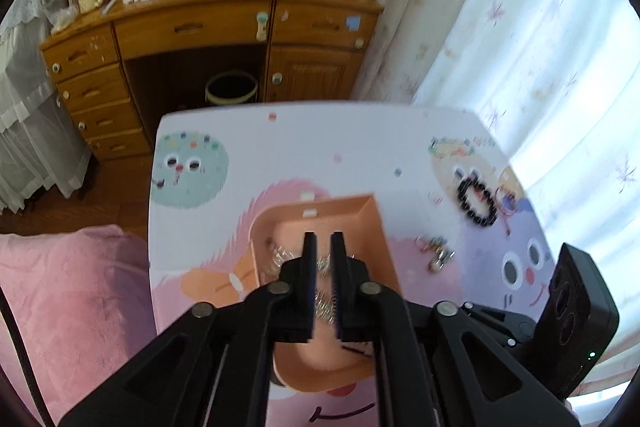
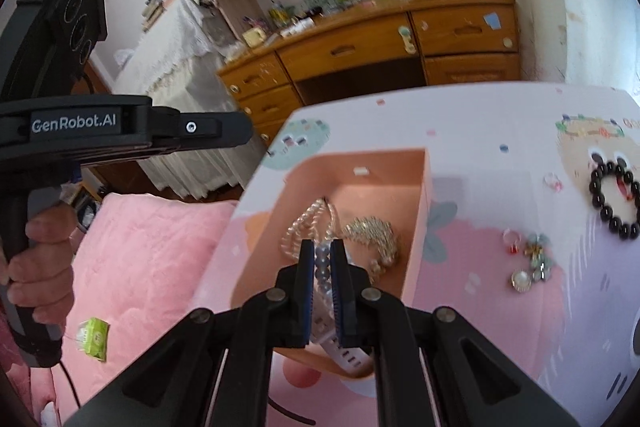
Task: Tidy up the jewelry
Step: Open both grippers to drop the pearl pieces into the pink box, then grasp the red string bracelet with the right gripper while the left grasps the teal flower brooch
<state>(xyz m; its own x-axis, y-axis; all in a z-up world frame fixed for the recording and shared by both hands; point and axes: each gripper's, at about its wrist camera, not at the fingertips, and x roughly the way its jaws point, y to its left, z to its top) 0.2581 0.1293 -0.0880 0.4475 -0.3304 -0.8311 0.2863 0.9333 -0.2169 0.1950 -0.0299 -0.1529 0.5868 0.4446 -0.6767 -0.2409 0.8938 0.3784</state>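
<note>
An orange tray (image 1: 360, 211) (image 2: 420, 187) sits on the cartoon-print table (image 1: 280, 147) (image 2: 480, 155). It holds pearl strands (image 2: 308, 223) and a gold chain pile (image 2: 376, 231). My left gripper (image 1: 324, 243) hovers over the tray, jaws nearly closed around a silvery chain (image 1: 326, 301). My right gripper (image 2: 322, 247) is over the tray, shut on a grey-blue bead strand (image 2: 322, 267). A black bead bracelet (image 1: 478, 203) (image 2: 614, 201), rings (image 2: 512, 239) and small brooches (image 1: 436, 253) (image 2: 534, 263) lie on the table to the right.
A pink quilt (image 1: 68, 299) (image 2: 152, 259) lies left of the table. A wooden desk (image 1: 224, 23) (image 2: 384, 47) with a bin (image 1: 231, 89) under it stands beyond. Curtains (image 1: 520, 27) hang at the right. The left gripper's body (image 2: 80, 123) shows at the left.
</note>
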